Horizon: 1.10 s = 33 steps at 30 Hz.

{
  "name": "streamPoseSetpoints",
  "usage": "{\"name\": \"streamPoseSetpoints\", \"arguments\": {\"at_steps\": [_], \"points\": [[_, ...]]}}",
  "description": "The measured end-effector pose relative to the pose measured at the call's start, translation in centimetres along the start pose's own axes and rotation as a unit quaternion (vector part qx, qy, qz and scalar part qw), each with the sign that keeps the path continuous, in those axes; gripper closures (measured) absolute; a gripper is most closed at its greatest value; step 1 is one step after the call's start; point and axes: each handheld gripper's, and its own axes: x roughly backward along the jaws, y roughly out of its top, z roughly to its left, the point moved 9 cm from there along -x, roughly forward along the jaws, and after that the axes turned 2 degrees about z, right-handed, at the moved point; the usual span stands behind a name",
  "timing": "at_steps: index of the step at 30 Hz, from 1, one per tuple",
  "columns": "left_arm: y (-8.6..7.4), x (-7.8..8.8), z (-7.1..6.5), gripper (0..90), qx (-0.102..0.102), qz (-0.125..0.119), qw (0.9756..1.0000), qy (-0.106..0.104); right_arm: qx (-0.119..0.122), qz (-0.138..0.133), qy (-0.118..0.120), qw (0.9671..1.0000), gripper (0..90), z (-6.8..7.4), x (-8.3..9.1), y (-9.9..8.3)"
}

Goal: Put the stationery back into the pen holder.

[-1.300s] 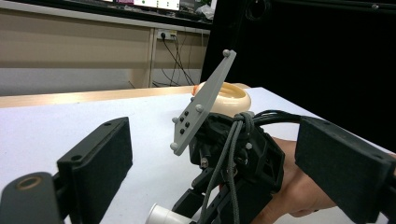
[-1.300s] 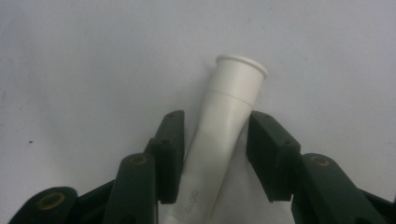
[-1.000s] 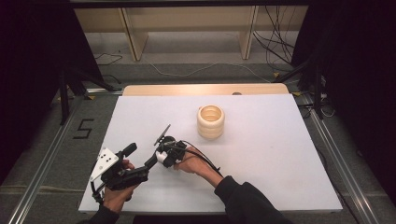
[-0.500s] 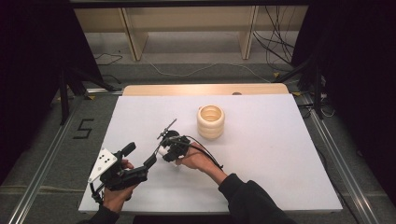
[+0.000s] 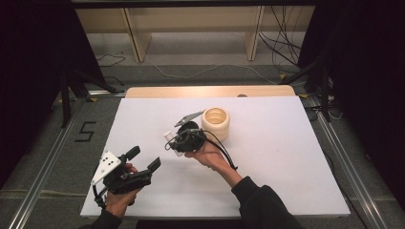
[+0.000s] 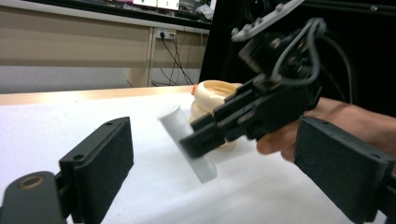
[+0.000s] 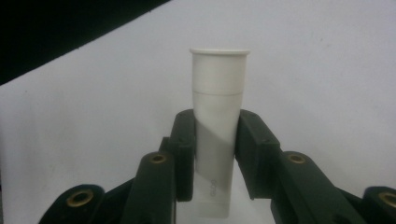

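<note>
We are holding the white tube point(image 5: 170, 141) clamped in the right tool point(image 5: 177, 143) mid-frame, its long axis tilting up-left, with the cream ring stack point(image 5: 216, 123) just right, while the left tool point(image 5: 143, 159) is gaping empty at lower left.

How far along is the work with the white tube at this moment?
Done: the right gripper is shut on the white tube. In hand: the tube is held tilted above the table, beside the cream ring stack. Left: setting it down; the left gripper waits open.
</note>
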Motion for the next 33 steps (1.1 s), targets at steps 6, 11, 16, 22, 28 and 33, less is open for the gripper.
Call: {"name": "streamPoseSetpoints", "arguments": {"at_steps": [6, 11, 16, 22, 28, 33], "points": [[-0.3, -0.3, -0.1, 11.4, -0.002, 0.009, 1.0000, -0.003, -0.001, -0.036, -0.003, 0.9993, 69.3, -0.6, 1.7, 0.4], [-0.7, -0.6, -0.3, 11.9, -0.007, 0.020, 0.9997, -0.007, -0.003, -0.060, -0.012, 0.9981, 69.3, -1.4, 2.9, 0.5], [-0.9, -0.8, -0.4, 12.4, -0.008, 0.025, 0.9996, -0.010, -0.005, -0.079, -0.017, 0.9967, 69.3, -2.1, 4.2, 0.2], [-1.2, -1.1, -0.5, 12.9, -0.012, 0.030, 0.9994, -0.014, -0.014, -0.099, -0.020, 0.9948, 69.3, -3.0, 5.6, -0.7], [-1.2, -1.2, -0.5, 13.1, -0.015, 0.031, 0.9993, -0.016, -0.017, -0.105, -0.032, 0.9938, 69.3, -3.9, 6.3, -1.5], [-1.3, -1.2, -0.3, 13.2, -0.016, 0.031, 0.9993, -0.013, -0.020, -0.116, -0.038, 0.9923, 69.2, -4.5, 6.9, -1.3]]}}
